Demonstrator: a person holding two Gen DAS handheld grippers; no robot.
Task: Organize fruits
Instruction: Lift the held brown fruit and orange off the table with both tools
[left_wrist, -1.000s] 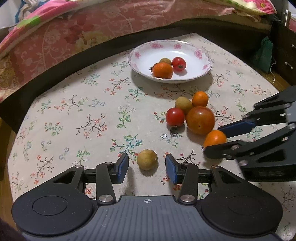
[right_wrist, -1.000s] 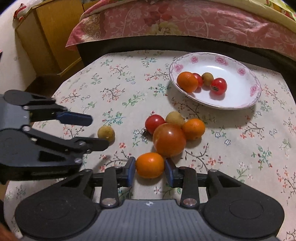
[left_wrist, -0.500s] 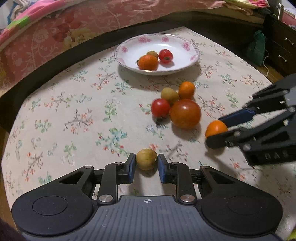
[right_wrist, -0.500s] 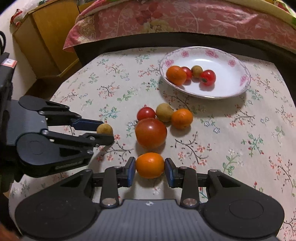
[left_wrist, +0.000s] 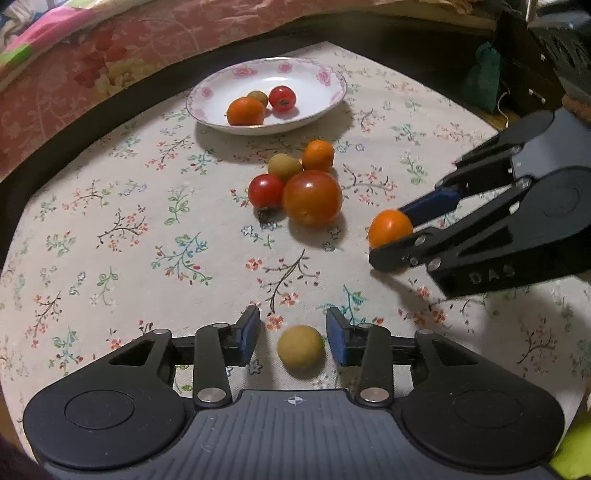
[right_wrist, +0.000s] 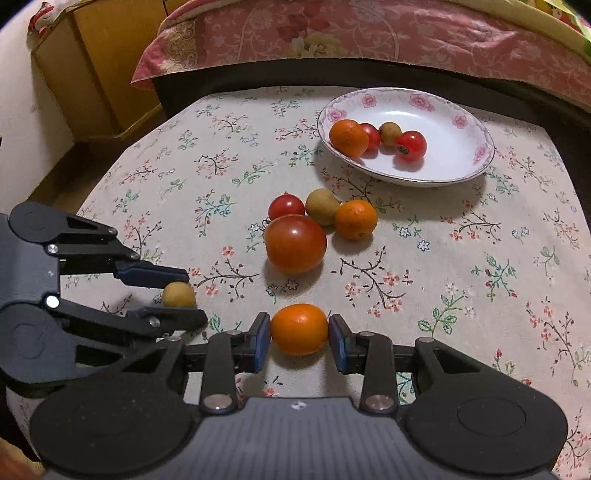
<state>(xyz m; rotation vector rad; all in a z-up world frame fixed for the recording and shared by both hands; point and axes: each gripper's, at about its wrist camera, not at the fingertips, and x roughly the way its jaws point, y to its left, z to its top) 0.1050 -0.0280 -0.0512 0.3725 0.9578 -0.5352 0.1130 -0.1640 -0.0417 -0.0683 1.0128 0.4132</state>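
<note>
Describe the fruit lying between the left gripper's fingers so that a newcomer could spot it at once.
On the floral tablecloth, look away from the white plate and the central fruit cluster. A small yellow-brown fruit lies alone between the opening jaws of the left gripper, untouched. It is duller and smaller than the orange fruit nearby.

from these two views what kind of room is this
Most likely a bedroom at home: a bed with a pink floral quilt stands right behind the table, a floral tablecloth covers it, and a yellow wooden cabinet stands by the wall.
</note>
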